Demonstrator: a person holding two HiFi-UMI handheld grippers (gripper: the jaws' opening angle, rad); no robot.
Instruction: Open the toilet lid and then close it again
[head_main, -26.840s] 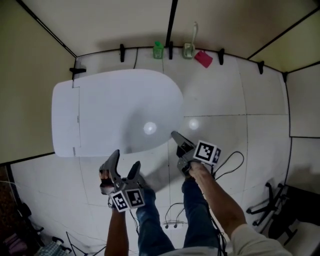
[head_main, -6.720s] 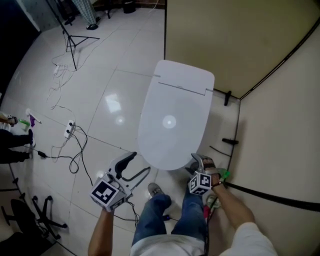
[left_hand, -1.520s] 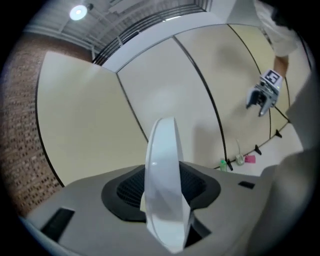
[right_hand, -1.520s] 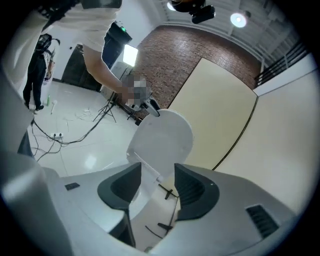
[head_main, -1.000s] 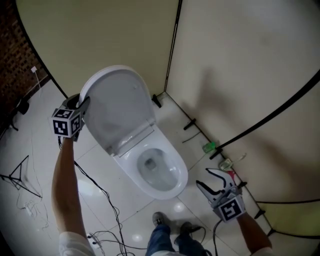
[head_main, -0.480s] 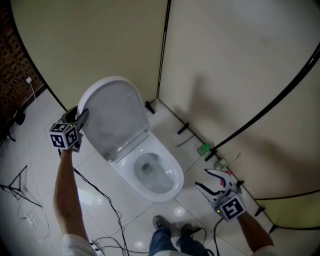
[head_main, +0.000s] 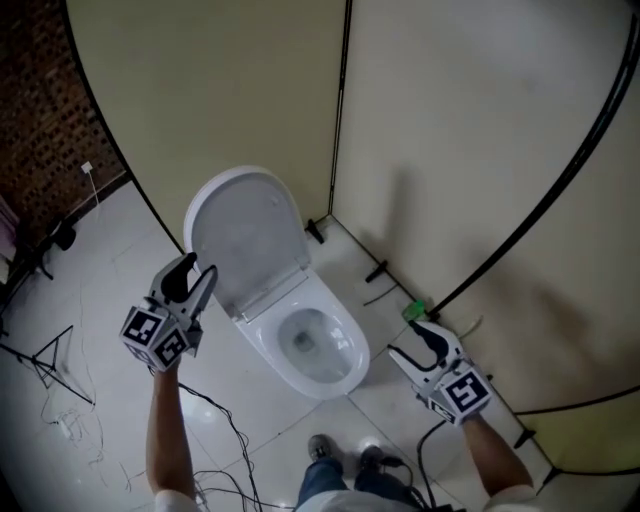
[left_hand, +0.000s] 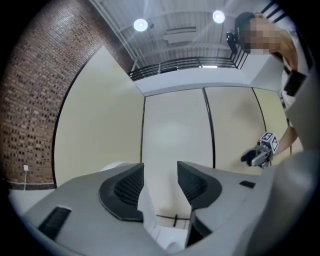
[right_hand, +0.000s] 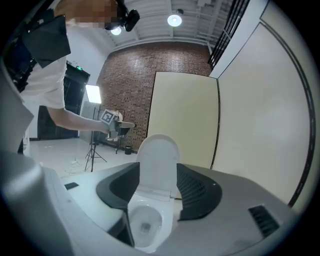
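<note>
The white toilet stands in the corner with its lid (head_main: 245, 235) raised against the wall and the bowl (head_main: 312, 345) uncovered. My left gripper (head_main: 195, 275) hangs to the left of the lid, apart from it. Its jaws have just been opening and nothing is between them (left_hand: 160, 172); only the wall and a white edge of the toilet show through the gap. My right gripper (head_main: 405, 340) hovers right of the bowl. Its jaws have just been opening too, and they frame the lid (right_hand: 158, 160) and bowl (right_hand: 145, 220) from a distance without touching.
Beige partition walls (head_main: 450, 120) close in the toilet at the back and right. A green bottle (head_main: 413, 311) and black wall feet (head_main: 377, 270) sit along the wall's base. Cables (head_main: 215, 420) trail over the tiles at the left, near a tripod (head_main: 50, 370).
My left gripper has come off the lid's left edge and swung down and toward me with its jaws apart. The lid stays up. My right gripper has risen a little.
</note>
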